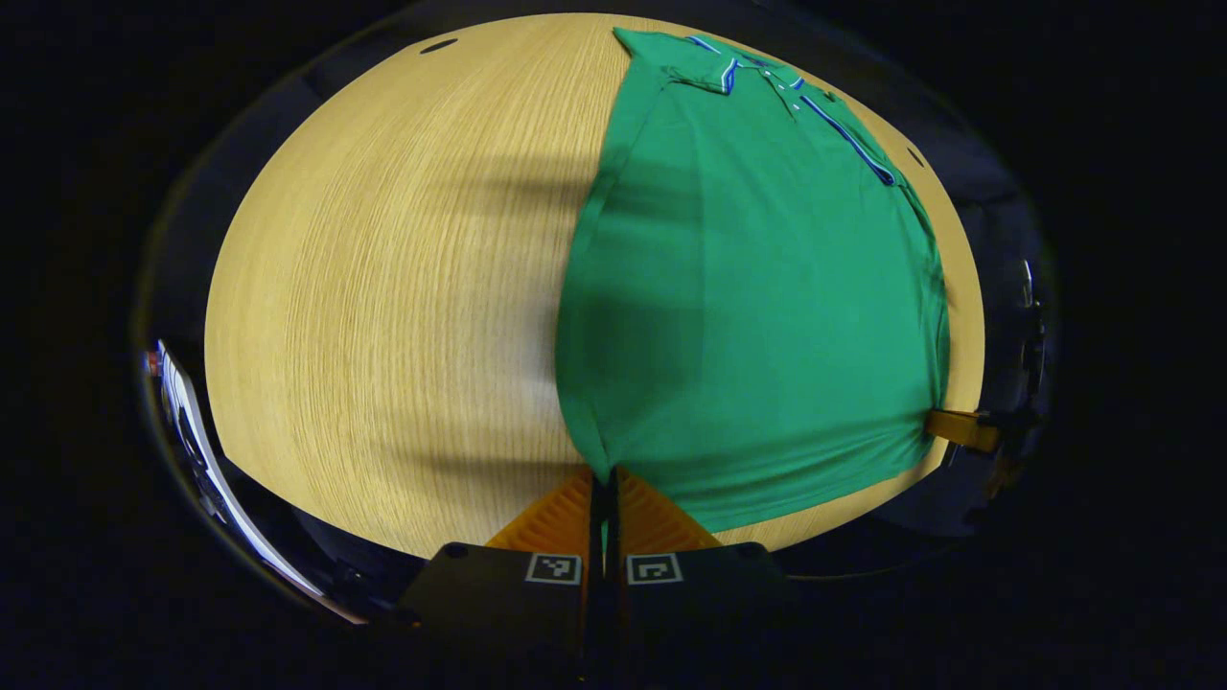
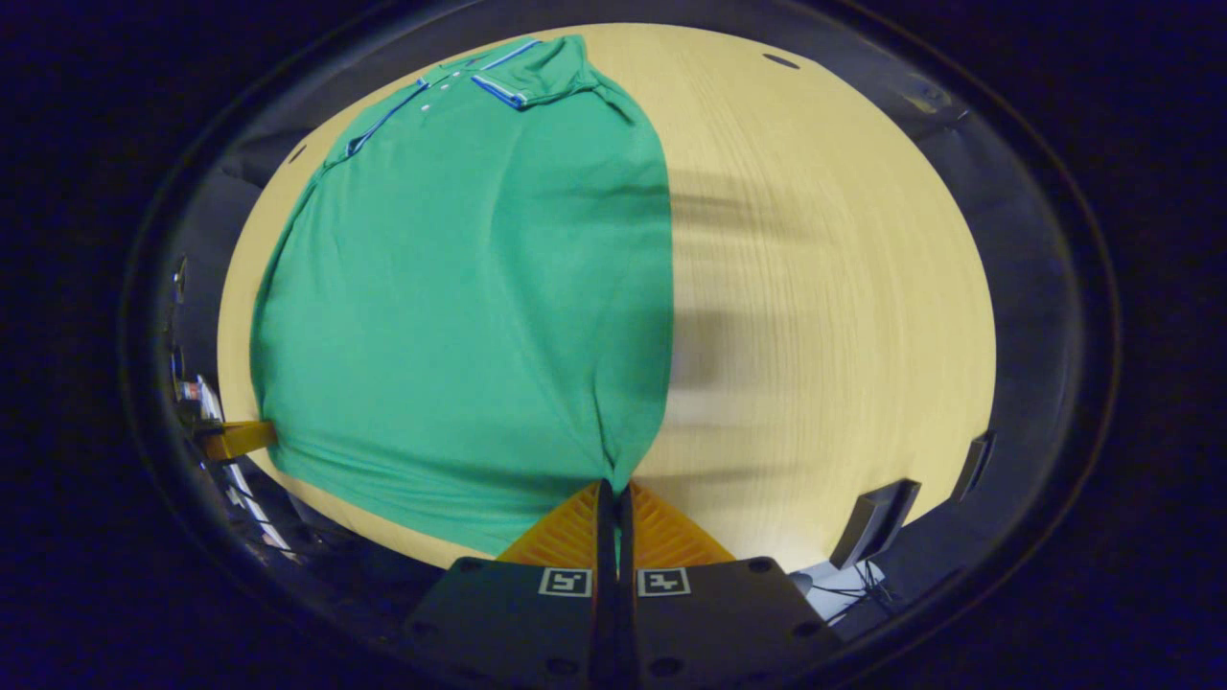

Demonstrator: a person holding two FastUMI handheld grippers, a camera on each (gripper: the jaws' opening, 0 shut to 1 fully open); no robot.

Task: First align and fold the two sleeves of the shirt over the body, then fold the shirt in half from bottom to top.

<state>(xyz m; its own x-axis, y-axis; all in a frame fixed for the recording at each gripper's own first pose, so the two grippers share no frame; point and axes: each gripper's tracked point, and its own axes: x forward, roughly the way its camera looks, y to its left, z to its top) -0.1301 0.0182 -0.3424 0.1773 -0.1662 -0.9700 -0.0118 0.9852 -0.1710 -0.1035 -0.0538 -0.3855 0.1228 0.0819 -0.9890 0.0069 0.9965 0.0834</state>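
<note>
A broad, pale wooden tabletop with fine straight grain (image 1: 383, 287) is spreading under everything, and soft shadows are falling across it in both views. Lying flat on it is the green short-sleeved polo shirt with blue and white trim on its collar and placket (image 1: 757, 297). In the left gripper view the shirt is covering the right half of the table, its collar (image 1: 714, 67) pointing to the far edge and its hem running along the near edge. In the right gripper view the same shirt (image 2: 460, 287) is covering the left half of the table (image 2: 824, 287), collar (image 2: 522, 81) again at the far side. The sleeves are lying folded in over the body, so the outline is reading as a long, straight-sided panel.

The left gripper (image 1: 606, 479) is pinching the near left corner of the hem, its jaws pressing together on the cloth with only a sliver of green between them. The right gripper (image 2: 613, 489) is gripping the near right corner of the hem the same way, jaws drawn narrow on the fabric, which is puckering into small creases at the bite. Each gripper is also appearing at the far hem corner in the other's view, the right gripper at (image 1: 959, 428) and the left at (image 2: 240, 439).
</note>
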